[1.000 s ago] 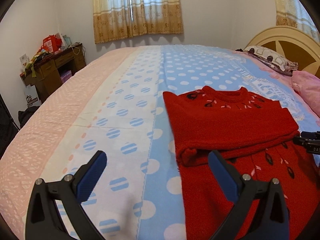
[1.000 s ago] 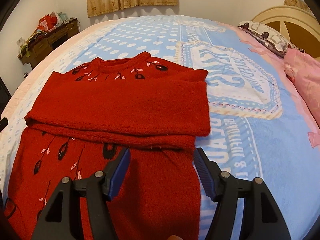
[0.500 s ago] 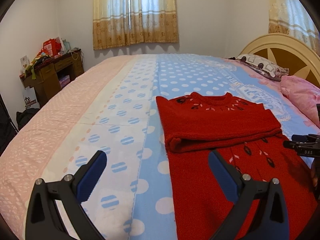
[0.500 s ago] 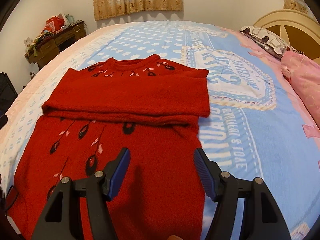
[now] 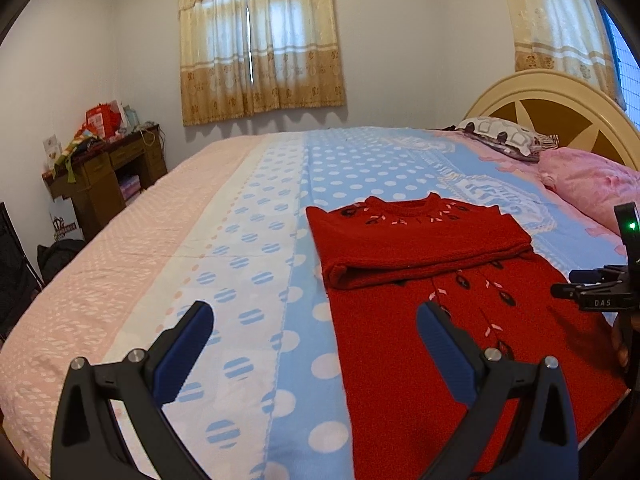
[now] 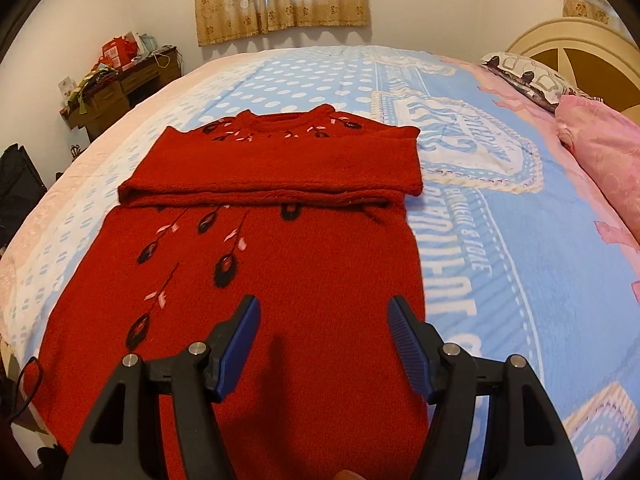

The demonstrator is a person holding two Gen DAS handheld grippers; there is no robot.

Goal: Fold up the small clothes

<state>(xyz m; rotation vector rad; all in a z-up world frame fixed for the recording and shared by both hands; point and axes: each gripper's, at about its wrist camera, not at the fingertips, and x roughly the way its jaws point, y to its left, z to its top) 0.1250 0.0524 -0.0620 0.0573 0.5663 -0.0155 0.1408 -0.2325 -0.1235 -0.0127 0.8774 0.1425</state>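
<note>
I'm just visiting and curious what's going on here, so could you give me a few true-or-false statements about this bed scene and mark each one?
1. The red sweater lies flat on the bed with its sleeves folded across the chest. True.
2. The right tool is clamped on the sweater's hem. False: its jaws stand open above the fabric, holding nothing.
3. The left tool is open and holds nothing. True.
4. A pink pillow lies near the headboard. True.
5. The sweater is plain red with no pattern. False: it carries dark and pink flower-like motifs.
6. The curtains are pulled wide open. False: they hang closed over the window.
</note>
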